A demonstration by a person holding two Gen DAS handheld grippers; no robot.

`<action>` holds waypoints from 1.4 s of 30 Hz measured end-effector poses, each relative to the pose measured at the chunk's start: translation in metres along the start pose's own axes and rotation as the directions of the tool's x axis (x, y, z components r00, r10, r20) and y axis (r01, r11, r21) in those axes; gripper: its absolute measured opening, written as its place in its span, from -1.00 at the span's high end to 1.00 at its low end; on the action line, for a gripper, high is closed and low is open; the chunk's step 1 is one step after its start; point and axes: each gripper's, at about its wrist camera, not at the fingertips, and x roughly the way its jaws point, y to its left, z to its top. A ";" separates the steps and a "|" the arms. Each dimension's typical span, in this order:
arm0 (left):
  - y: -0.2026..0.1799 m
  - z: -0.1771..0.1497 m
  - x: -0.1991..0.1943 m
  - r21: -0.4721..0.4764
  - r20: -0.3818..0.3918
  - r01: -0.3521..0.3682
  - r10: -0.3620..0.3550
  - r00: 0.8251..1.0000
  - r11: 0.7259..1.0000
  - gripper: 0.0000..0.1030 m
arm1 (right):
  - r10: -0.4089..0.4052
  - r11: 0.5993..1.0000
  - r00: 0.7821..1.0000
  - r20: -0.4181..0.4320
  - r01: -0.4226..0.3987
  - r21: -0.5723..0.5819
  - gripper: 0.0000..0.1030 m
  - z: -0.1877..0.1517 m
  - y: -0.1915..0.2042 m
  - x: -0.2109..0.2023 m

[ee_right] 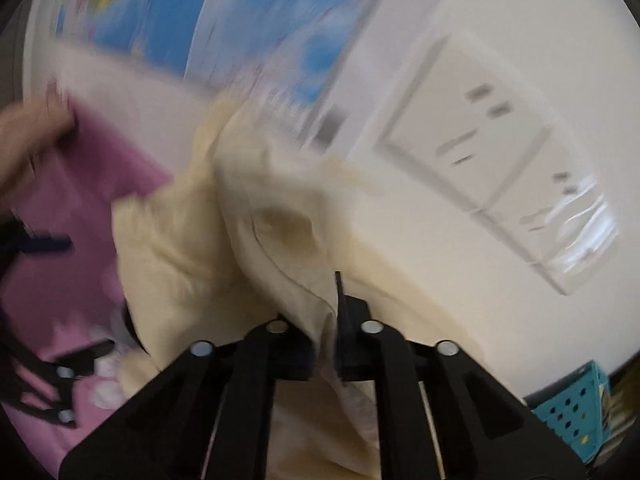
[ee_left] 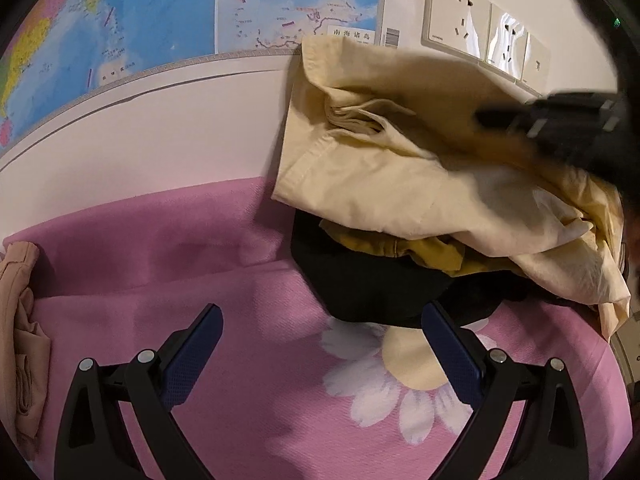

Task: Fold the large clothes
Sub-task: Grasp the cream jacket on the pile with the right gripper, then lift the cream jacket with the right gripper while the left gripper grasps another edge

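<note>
A large cream-yellow garment (ee_left: 400, 160) hangs lifted above a pile of clothes, with a black garment (ee_left: 360, 280) and a mustard one (ee_left: 424, 252) under it, at the right of a pink flowered blanket (ee_left: 200, 272). My right gripper (ee_right: 325, 344) is shut on the cream garment (ee_right: 192, 256), holding a fold of it up; the gripper also shows blurred in the left wrist view (ee_left: 560, 120). My left gripper (ee_left: 322, 340) is open and empty, low over the blanket, just in front of the black garment.
A folded beige garment (ee_left: 20, 320) lies at the blanket's left edge. A wall with a map (ee_left: 160, 12) and power sockets (ee_left: 460, 20) stands close behind. A teal perforated basket (ee_right: 572, 412) is at the lower right. The right wrist view is motion-blurred.
</note>
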 end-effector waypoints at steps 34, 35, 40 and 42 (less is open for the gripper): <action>-0.139 -0.055 -0.089 0.511 0.017 0.620 -0.728 0.685 0.596 -0.86 | -0.164 0.861 0.929 0.332 -0.030 0.508 0.96 -0.024 -0.155 -0.260; -0.150 -0.065 -0.094 0.554 0.001 0.604 -0.727 0.687 0.572 -0.87 | -0.165 0.861 0.931 0.324 -0.025 0.508 0.96 -0.025 -0.153 -0.260; -0.165 -0.051 -0.072 0.488 0.015 0.550 -0.637 0.771 0.677 -0.59 | -0.164 0.864 0.934 0.316 -0.019 0.504 0.96 -0.033 -0.148 -0.268; -0.161 -0.034 -0.058 0.426 0.020 0.560 -0.626 0.780 0.711 0.59 | -0.172 0.859 0.933 0.316 -0.015 0.513 0.96 -0.038 -0.149 -0.273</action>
